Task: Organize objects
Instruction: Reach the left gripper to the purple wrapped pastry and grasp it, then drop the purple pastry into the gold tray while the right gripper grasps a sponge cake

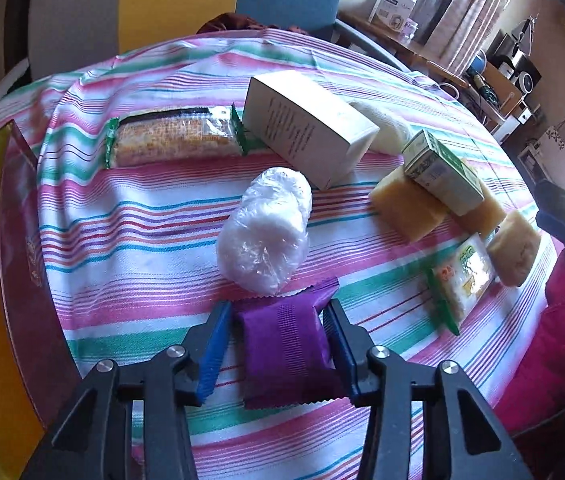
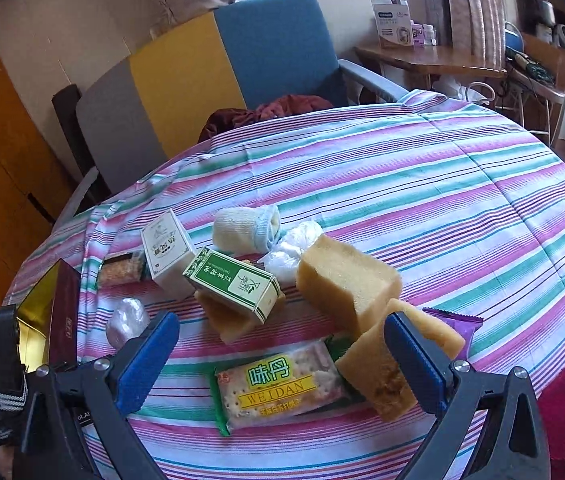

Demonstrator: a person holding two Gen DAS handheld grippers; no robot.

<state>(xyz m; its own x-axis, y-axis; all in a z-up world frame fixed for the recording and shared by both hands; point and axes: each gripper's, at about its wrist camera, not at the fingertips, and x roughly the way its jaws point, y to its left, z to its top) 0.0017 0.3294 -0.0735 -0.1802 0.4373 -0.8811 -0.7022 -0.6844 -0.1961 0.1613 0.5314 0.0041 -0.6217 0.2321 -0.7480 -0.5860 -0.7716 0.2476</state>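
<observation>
A purple snack packet [image 1: 286, 344] lies on the striped tablecloth [image 1: 130, 224], and my left gripper [image 1: 280, 312] is shut on it, a blue pad against each side. My right gripper [image 2: 282, 320] stands open just above the cloth. Between its fingers lies a green-edged cracker packet [image 2: 282, 384], untouched. A tan sponge block [image 2: 382, 372] rests against the inner side of its right finger [image 2: 414, 364]. Behind that block, a second purple packet [image 2: 456, 320] pokes out.
An open maroon box with gold lining [image 1: 22, 240] stands at the left table edge. Mid-table lie a plastic-wrapped white roll [image 1: 264, 228], a white carton [image 1: 306, 128], a long cracker packet [image 1: 174, 138], a green carton [image 1: 442, 172] on sponges [image 1: 406, 208], and a rolled cloth [image 2: 242, 228]. A blue chair [image 2: 274, 48] stands behind.
</observation>
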